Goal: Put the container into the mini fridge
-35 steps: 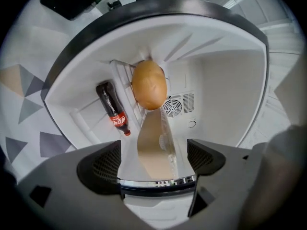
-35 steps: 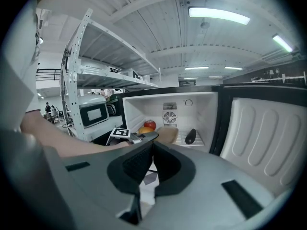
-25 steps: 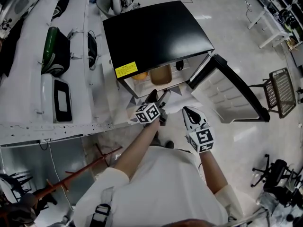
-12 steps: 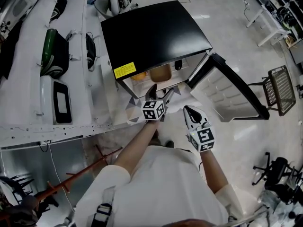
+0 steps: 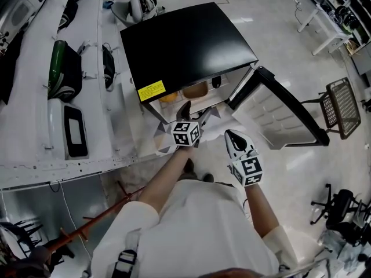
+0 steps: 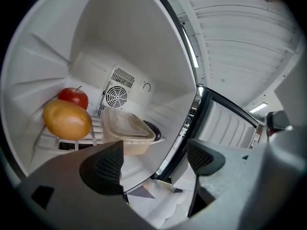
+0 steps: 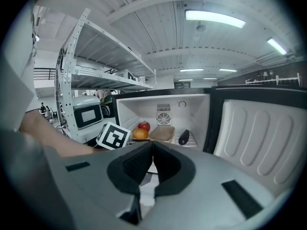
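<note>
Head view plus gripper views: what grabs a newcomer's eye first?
The black mini fridge stands open, its door swung right. On its shelf sit an orange, an apple and the clear container. The left gripper hangs open and empty before the shelf; the right gripper is shut.

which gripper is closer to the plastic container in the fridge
Left. The left gripper is open at the mouth of the mini fridge, the container just ahead. The right gripper, shut, is farther back, outside by the door.
</note>
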The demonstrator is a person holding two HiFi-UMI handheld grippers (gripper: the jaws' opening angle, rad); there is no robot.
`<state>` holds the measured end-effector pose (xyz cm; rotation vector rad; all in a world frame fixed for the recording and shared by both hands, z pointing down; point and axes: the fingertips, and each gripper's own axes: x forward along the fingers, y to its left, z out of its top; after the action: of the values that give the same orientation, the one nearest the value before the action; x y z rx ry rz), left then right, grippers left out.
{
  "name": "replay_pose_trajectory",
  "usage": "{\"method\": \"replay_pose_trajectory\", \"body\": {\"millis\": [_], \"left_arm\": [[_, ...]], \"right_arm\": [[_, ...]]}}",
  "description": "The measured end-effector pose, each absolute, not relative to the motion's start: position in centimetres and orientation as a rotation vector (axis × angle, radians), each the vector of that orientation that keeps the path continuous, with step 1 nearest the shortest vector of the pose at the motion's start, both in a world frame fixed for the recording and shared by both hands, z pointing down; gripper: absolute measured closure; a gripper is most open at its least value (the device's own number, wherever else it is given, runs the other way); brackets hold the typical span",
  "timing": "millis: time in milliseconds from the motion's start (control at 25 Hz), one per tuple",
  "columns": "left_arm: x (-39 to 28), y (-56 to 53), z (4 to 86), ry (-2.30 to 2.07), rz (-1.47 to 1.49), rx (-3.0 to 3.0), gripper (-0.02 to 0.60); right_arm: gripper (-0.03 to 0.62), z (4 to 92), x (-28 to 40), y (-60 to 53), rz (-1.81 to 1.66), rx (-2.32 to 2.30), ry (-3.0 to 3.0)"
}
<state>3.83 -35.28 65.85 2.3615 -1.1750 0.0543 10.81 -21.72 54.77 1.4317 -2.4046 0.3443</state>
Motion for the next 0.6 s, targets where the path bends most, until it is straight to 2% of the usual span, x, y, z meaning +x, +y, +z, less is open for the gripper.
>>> {"method": "replay_pose_trajectory", "body": {"millis": [280,400,520,600], "left_arm": [[3.0,-32.9,62.5,-1.096,0.059,2.466,0.183],[2.3,-31.4,60.6,-1.079,0.065,2.509,0.237],[1.5,-30.0,59.2,-1.075,0.089,2.541,0.252],[1.0,-29.0,58.3,-1.083,0.089,2.548,0.299]], "right_arm": [[0.586,54.2,11.0,-22.7,0.332,1.489,-2.394],[0.586,53.6,10.9,-23.2,0.309,1.505,-2.401],[0.586,53.1,10.8,-23.4,0.3,1.514,-2.417],[0.586,52.6,10.6,-23.4,0.288,1.504,-2.436]]}}
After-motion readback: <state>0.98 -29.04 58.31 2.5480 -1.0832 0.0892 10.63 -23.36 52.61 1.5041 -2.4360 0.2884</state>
